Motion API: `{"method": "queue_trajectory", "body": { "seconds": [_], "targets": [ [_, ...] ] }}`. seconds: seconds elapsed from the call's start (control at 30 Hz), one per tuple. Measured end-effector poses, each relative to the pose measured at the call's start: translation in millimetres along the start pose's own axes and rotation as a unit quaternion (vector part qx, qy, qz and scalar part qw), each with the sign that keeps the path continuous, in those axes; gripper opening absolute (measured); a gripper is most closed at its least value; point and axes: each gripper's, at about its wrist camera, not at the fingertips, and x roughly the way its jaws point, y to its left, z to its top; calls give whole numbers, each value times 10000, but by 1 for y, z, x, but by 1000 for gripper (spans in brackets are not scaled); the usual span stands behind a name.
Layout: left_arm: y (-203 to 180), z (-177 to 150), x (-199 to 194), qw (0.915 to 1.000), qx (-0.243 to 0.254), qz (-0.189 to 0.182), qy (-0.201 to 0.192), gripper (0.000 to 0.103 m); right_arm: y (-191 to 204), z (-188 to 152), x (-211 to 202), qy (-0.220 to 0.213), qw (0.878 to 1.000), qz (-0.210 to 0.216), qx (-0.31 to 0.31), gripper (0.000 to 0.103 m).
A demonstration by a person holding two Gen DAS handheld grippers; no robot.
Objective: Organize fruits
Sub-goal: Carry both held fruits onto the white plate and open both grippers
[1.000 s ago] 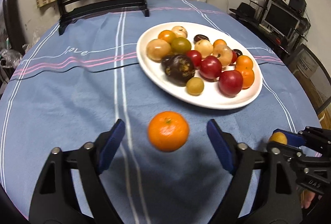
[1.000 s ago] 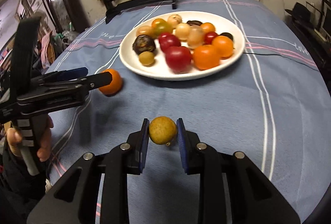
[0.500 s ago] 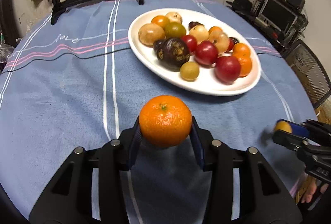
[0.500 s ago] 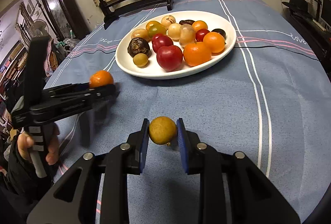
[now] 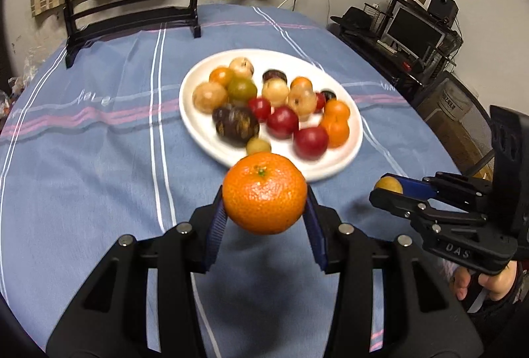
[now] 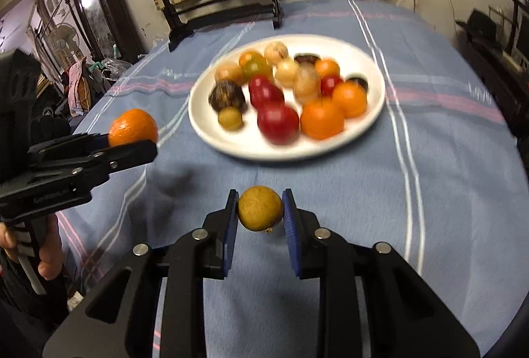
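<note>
Fingers of the left gripper clamp a round orange mandarin; the right gripper pinches a small yellow-brown fruit above the blue-clothed surface.

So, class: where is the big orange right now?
The big orange sits clamped in the left gripper, held above the blue tablecloth, just short of the white plate's near rim.

2 wrist fisheye views, both angled down across the table toward the plate.

The left wrist view looks along the left gripper from low and close, the white plate ahead, the right gripper at its right edge. The right wrist view mirrors it, the left gripper at its left edge; both share the plate and blue tablecloth.
</note>
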Motion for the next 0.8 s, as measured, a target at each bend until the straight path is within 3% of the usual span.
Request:
{"method": "queue_trajectory", "body": {
  "seconds": [0.27,0.6,0.63,0.67,0.7,0.73,0.8],
  "targets": [
    [6,97,64,9993,1,357,129,46,-11,74,52,36,9996,-198,-201,27],
    [4,118,117,9985,-117,181,498,46,-28,82,75,61,9995,-293,-26,29],
    [3,119,120,9983,-125,179,547,47,-28,82,75,43,9995,-303,-33,36],
    [4,120,122,9978,-173,171,612,50,-28,83,75,41,9993,-374,-47,67],
    [4,120,122,9977,-218,154,631,67,-26,82,73,15,9987,-495,-84,92],
    [5,120,120,9978,-252,172,588,81,-24,82,71,-42,9982,-583,-134,97],
    [4,120,109,9985,-280,246,400,88,-19,80,65,-87,9976,-625,-271,98]
  ]
}}
